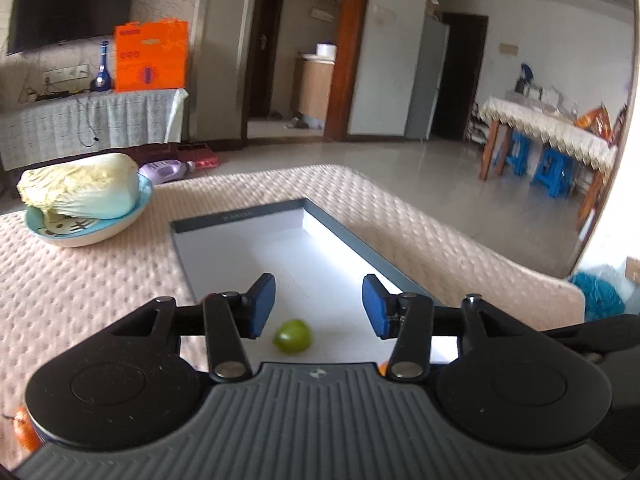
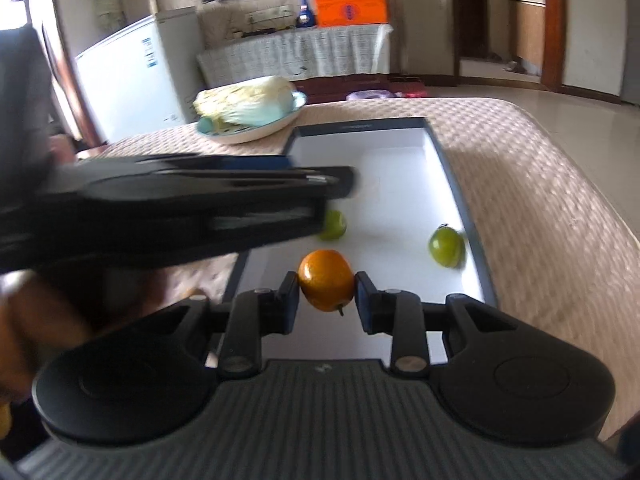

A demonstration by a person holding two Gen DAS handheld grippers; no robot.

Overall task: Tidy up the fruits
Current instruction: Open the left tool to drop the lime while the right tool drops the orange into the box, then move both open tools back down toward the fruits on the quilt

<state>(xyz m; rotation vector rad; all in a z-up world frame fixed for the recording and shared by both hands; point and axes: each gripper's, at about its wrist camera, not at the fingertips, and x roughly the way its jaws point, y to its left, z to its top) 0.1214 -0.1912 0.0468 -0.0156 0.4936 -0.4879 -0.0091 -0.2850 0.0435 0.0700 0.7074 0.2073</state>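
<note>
Quilted beige padding [image 1: 80,280] is carrying the shallow white-floored tray [image 2: 456,184] where I am working. My left gripper [image 1: 319,306] is standing spread over a green fruit [image 1: 293,336] lying free just below its pads. My right gripper [image 2: 327,294] is pinching the orange fruit [image 2: 326,278] across its middle, just above the tray's near end; it looks light, smooth and roundish, so I am judging that a gentle, centred grip suits it.

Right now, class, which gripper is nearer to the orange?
Right. The right gripper is shut on the orange over the tray; the left gripper hangs open beside it, above a green fruit.
</note>
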